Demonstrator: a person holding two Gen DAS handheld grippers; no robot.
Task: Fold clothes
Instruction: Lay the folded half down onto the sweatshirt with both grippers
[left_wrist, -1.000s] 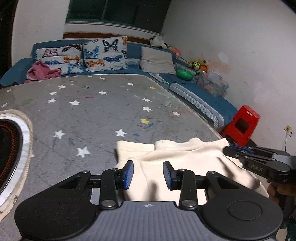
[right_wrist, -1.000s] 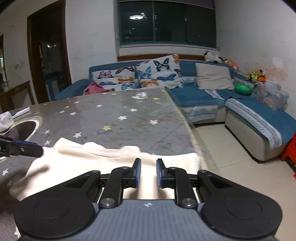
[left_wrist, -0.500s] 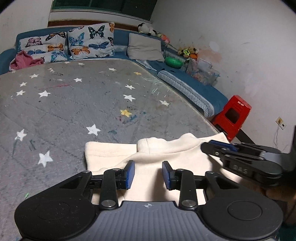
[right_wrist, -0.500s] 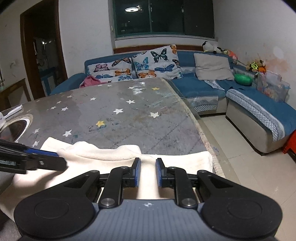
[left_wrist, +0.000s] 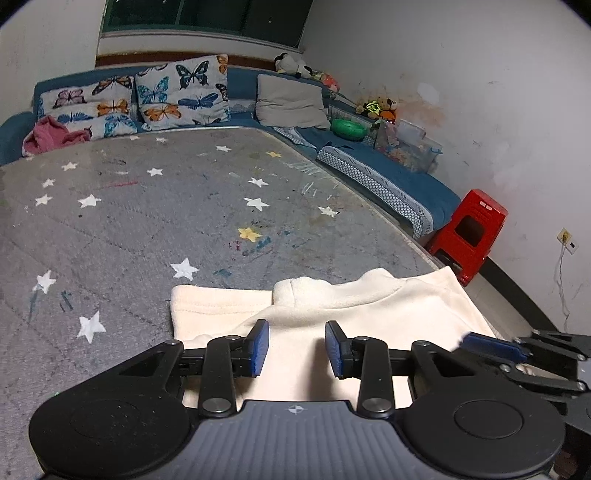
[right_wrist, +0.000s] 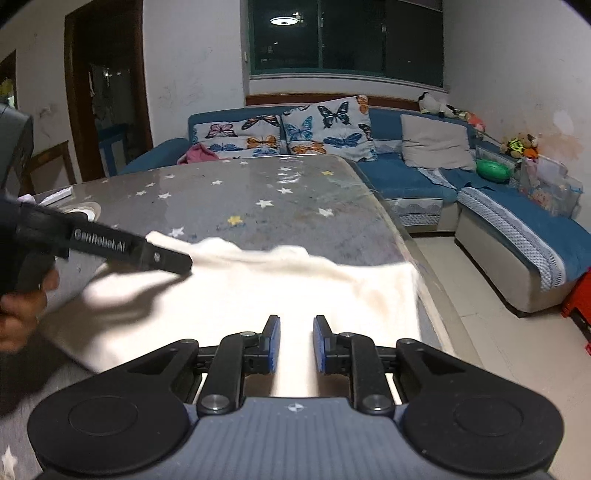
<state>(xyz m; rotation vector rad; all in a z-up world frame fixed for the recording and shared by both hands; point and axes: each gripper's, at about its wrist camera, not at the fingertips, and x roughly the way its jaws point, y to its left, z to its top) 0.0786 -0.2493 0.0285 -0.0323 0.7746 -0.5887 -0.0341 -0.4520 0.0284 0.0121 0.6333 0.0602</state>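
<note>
- In my left wrist view the cream sweatshirt (left_wrist: 354, 317) lies flat on the star-print tabletop (left_wrist: 147, 221) in the lower centre of the frame, collar toward the far side, with one sleeve already turned in across the body at the lower left.
- I judge the fold only begun: the sleeve on the right side and the cross fold of the body look undone.
- My left gripper (left_wrist: 297, 349) hangs over the body of the garment with its jaws parted and nothing caught between the blue pads.
- At the lower right edge of that frame my right gripper (left_wrist: 491, 347) pokes in, partly blurred.
- In the right wrist view a hand (right_wrist: 22, 306) at the left edge carries the left gripper, blurred, so I cannot tell whether its tip touches the cloth.
- Bottom centre, the right gripper has a narrow gap between its pads; the jaws have just been opening a little, with no cloth pinched, only fabric lying below.
- The sweatshirt's near hem is hidden under both gripper bodies, and its lower middle is washed out by glare, so creases there are unreadable.
</note>
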